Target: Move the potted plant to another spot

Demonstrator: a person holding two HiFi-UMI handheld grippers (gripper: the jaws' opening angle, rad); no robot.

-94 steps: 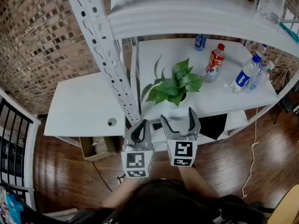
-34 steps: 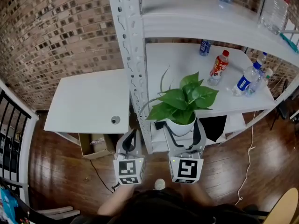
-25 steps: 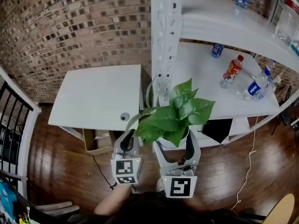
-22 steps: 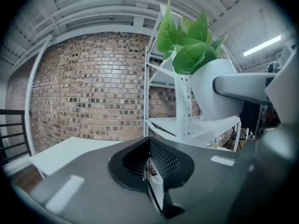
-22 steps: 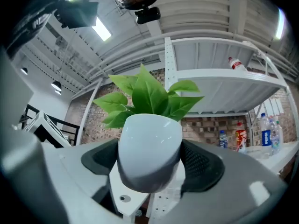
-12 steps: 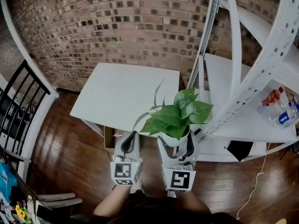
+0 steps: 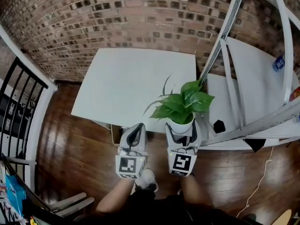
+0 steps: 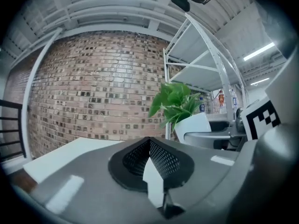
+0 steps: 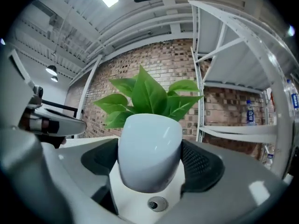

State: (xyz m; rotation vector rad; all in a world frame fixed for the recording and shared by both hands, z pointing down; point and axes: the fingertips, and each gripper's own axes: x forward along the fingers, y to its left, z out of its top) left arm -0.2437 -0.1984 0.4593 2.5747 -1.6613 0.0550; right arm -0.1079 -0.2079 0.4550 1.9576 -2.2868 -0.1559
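- Between the jaws of the right gripper sits the potted plant. Both dark pads press the sides of its white pot, so the jaws stand wide around it. The pot is upright with its leaves above.
- Just beside it, the left gripper has its jaws closed together with nothing between them.
- Plant and pot are at the front right corner of the white table. Whether the pot's base touches the top cannot be told.
- From the pot, the table's broad white top stretches away toward the brick wall and off to the left.
- To the table's right stands the white shelf rack, whose slanting upright passes close by the leaves.
- Below both grippers, in front of the table's near edge, lies the wooden floor.
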